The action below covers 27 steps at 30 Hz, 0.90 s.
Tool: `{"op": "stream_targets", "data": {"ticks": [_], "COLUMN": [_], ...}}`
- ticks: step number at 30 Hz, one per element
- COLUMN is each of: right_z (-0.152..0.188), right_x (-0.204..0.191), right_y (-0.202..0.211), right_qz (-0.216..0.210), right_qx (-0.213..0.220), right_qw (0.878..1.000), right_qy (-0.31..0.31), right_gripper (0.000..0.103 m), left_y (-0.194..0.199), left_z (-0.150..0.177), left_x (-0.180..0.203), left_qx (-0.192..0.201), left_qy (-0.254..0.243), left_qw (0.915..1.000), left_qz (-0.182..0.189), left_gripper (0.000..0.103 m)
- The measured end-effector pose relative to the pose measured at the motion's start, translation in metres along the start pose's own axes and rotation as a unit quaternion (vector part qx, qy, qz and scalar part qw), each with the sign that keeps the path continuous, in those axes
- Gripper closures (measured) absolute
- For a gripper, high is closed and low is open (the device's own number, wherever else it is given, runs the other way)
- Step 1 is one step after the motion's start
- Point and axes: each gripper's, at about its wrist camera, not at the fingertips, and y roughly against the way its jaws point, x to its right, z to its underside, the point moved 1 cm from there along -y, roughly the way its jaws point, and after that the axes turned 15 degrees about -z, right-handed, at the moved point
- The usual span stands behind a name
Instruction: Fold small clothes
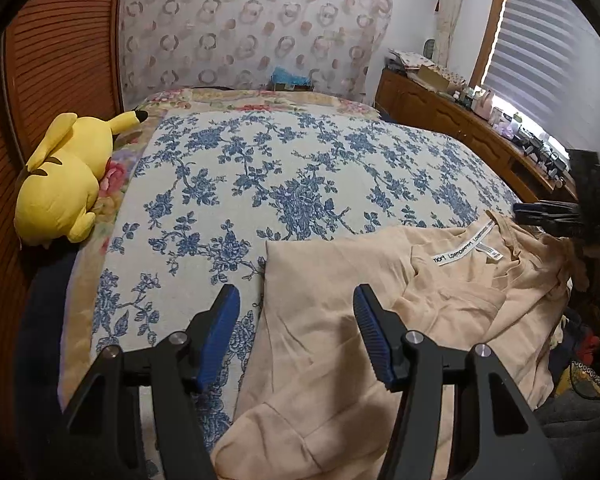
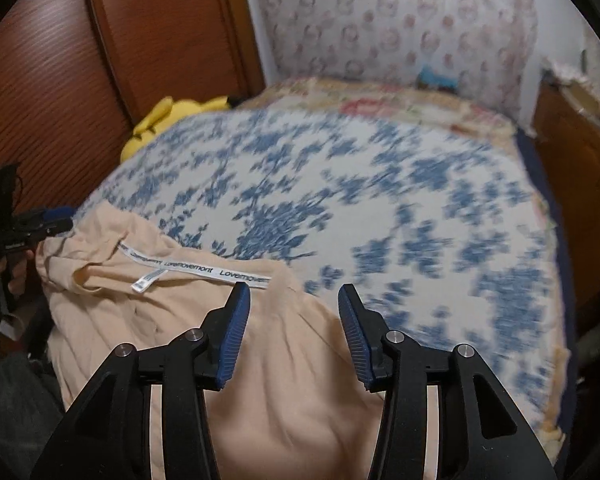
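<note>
Left wrist view: both grippers [image 1: 296,312] [image 2: 294,308] are being held half-open, empty, over the beige garment [image 1: 340,340] — loose folds risk being bunched.

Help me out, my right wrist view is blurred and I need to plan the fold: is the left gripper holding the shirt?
Observer: No. The left gripper is open above the beige shirt's edge, gripping nothing.
Operator: Where is that side's sleeve?
Observer: The sleeve lies flat nearest the camera, angled out onto the floral bedspread.
Operator: Anything in the way?
Observer: Only a yellow plush at the bed's far side, well clear of the shirt.
</note>
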Motion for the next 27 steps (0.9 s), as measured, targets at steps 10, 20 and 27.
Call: {"op": "stream_targets", "data": {"ticks": [10, 20, 27], "right_z": [0.002, 0.067, 0.077], "right_x": [-0.018, -0.078, -0.077], "right_y": [-0.017, 0.039, 0.054], "right_qz": [-0.027, -0.087, -0.038], "right_qx": [-0.016, -0.049, -0.047], "right_qw": [0.999, 0.994, 0.998], "right_qy": [0.011, 0.036, 0.034], "right_gripper": [0.100, 0.100, 0.090], "left_y": [0.005, 0.010, 0.005], "left_z": [-0.001, -0.013, -0.018], "left_x": [-0.001, -0.002, 0.003], "left_qx": [0.005, 0.024, 0.026], "left_qy": [0.004, 0.017, 0.016], "left_qw": [1.0000, 0.9996, 0.9995], "left_qz": [0.001, 0.000, -0.005], "left_gripper": [0.045, 0.044, 0.044]}}
